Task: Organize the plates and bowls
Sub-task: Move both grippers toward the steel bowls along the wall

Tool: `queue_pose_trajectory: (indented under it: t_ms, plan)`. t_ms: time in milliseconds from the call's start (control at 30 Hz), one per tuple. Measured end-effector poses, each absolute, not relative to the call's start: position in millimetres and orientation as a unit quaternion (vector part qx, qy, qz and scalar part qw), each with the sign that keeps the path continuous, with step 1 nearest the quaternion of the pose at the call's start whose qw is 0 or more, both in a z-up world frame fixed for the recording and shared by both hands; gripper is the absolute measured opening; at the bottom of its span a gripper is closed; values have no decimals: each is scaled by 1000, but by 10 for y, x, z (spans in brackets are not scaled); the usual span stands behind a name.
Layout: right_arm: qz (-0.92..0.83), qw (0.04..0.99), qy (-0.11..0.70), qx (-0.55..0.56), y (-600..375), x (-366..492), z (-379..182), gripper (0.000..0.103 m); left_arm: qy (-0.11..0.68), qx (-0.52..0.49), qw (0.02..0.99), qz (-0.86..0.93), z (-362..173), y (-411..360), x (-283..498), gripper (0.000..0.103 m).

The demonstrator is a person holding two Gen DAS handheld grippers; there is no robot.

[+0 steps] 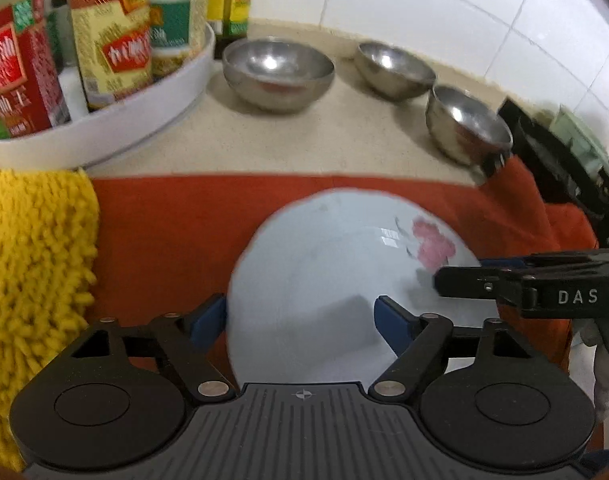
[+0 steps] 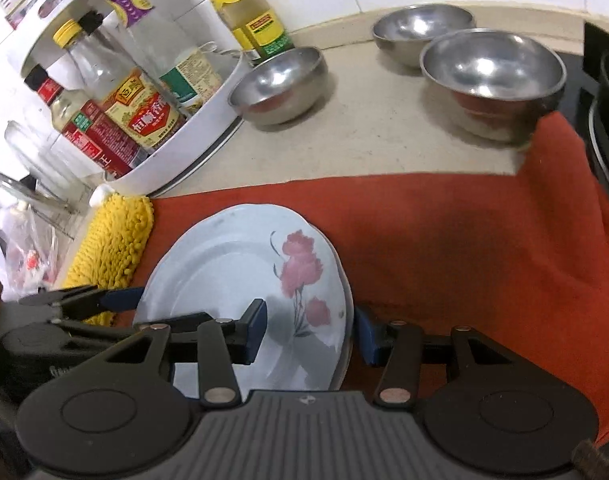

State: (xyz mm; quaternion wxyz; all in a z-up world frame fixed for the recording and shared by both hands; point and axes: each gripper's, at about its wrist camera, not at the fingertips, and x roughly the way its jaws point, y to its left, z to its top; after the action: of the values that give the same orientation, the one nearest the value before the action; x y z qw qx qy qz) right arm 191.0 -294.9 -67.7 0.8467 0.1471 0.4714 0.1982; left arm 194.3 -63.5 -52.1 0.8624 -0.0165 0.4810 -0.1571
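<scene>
Left wrist view: the left hand-held gripper [image 1: 302, 320] is straddling the near left rim of a white plate [image 1: 324, 276] painted with a pink flower, one blue pad outside the rim and one over the plate's face; the jaws are standing spread, gripping nothing. The right hand-held gripper [image 1: 456, 278] is reaching in from the right edge, its tip lying at the plate's right rim; its body is showing the letters "DAS". This view alone is showing that lettering.

Right wrist view: the right hand-held gripper [image 2: 310, 330] is bracketing the plate's [image 2: 224, 264] right rim, the left pad lying over the plate's face, the right pad just outside the rim; the jaws are parted, and contact with the rim cannot be told. Only here is a second rim showing beneath the plate, which is lying on an orange cloth [image 2: 464, 240]. The left hand-held gripper [image 2: 116, 300] is appearing at the plate's left edge.

Three steel bowls [image 2: 280, 84] [image 2: 422, 30] [image 2: 492, 80] are standing on the tabletop [image 2: 384, 136] beyond the cloth. A white turntable rack [image 2: 192, 140] is holding bottles with red and yellow Chinese labels, too blurred to read. A yellow chenille mat [image 2: 116, 240] is lying beside the cloth.
</scene>
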Motion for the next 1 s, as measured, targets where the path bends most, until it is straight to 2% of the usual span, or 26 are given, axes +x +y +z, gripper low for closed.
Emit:
queue_pose_trajectory:
  t_ms: [367, 800, 1000]
  plan:
    - [129, 887, 417, 152, -3194, 2340, -243, 45, 440, -68, 880, -162, -197, -552, 2664, 99]
    - [130, 890, 410, 151, -3195, 3221, -83, 45, 452, -132, 873, -129, -337, -730, 3357, 98]
    - [157, 872, 429, 174, -3037, 3796, -216, 45, 452, -164, 870, -108, -446, -734, 3568, 96]
